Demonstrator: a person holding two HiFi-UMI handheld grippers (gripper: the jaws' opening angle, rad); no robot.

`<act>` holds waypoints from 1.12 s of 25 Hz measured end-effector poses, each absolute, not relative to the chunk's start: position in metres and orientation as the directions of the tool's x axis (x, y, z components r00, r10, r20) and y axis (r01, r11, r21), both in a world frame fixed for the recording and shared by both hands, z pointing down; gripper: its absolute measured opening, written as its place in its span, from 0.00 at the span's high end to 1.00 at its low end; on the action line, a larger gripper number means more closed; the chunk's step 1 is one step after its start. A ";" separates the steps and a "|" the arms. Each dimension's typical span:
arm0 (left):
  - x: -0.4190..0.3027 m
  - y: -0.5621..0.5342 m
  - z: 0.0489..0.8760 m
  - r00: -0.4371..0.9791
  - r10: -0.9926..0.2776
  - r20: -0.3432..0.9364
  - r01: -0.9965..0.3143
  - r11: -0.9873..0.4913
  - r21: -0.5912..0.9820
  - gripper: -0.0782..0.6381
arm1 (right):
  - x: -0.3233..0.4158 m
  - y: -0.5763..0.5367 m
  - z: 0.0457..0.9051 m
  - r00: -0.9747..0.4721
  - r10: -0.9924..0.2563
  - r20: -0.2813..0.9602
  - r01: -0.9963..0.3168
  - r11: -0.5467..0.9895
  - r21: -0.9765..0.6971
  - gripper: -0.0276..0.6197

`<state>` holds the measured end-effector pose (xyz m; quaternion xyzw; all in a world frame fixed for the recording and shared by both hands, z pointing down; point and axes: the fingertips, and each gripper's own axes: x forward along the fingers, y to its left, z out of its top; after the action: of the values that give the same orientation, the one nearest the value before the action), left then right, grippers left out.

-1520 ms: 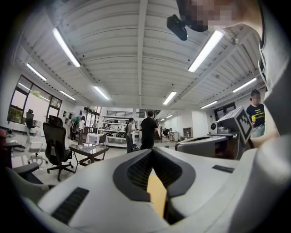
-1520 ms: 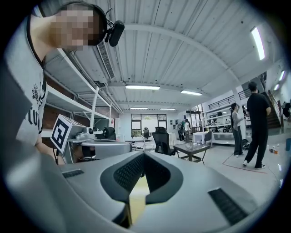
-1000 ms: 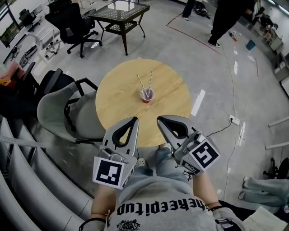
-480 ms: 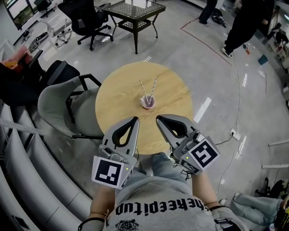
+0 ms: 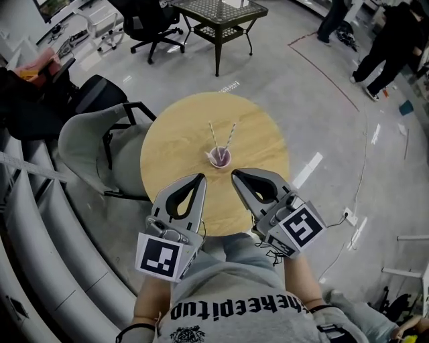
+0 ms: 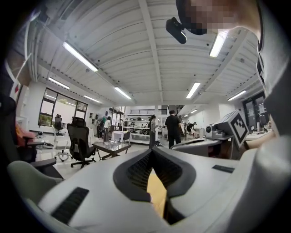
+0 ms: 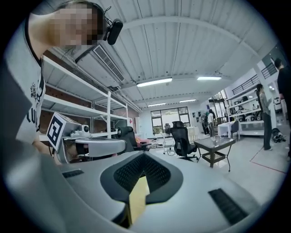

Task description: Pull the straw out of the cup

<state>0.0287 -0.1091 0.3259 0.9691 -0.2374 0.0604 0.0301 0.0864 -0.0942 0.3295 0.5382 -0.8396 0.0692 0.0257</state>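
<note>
A small pinkish cup (image 5: pixel 219 158) stands near the middle of a round wooden table (image 5: pixel 174 144). Two striped straws lean apart in it, one to the left (image 5: pixel 213 137) and one to the right (image 5: pixel 230 136). My left gripper (image 5: pixel 200 177) and right gripper (image 5: pixel 234 175) hover side by side over the table's near edge, just short of the cup. Both are shut with nothing between the jaws. In the left gripper view the left gripper (image 6: pixel 152 152) shows only its closed jaws with the room beyond. The right gripper view gives the same for the right gripper (image 7: pixel 144 157). The cup is in neither.
A grey chair (image 5: pixel 87 151) sits against the table's left side. Behind the table stands a dark glass-topped table (image 5: pixel 221 13), with a black office chair (image 5: pixel 151 23) beside it. People stand at the far right (image 5: pixel 392 40). A cable and socket (image 5: pixel 348 218) lie on the floor at right.
The table and cup have come closer to both grippers, and the room has slid right and down in the head view. Both grippers stay shut and side by side.
</note>
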 end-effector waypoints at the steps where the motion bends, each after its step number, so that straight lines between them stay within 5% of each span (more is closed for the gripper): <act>1: 0.031 -0.111 0.325 0.875 -0.467 0.125 -0.474 -0.880 0.027 0.85 | 0.089 -0.096 0.330 -0.429 -0.896 0.118 -0.903 0.420 -0.092 0.93; 28: 0.060 -0.136 0.333 0.708 -0.682 0.187 -0.699 -0.714 0.043 0.85 | 0.135 -0.168 0.372 -0.603 -0.770 0.209 -0.797 0.581 -0.165 0.91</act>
<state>0.0605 -0.1360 0.3334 0.9224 -0.3742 0.0788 0.0552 0.1352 -0.1675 0.3720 0.4416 -0.8871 0.1213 0.0573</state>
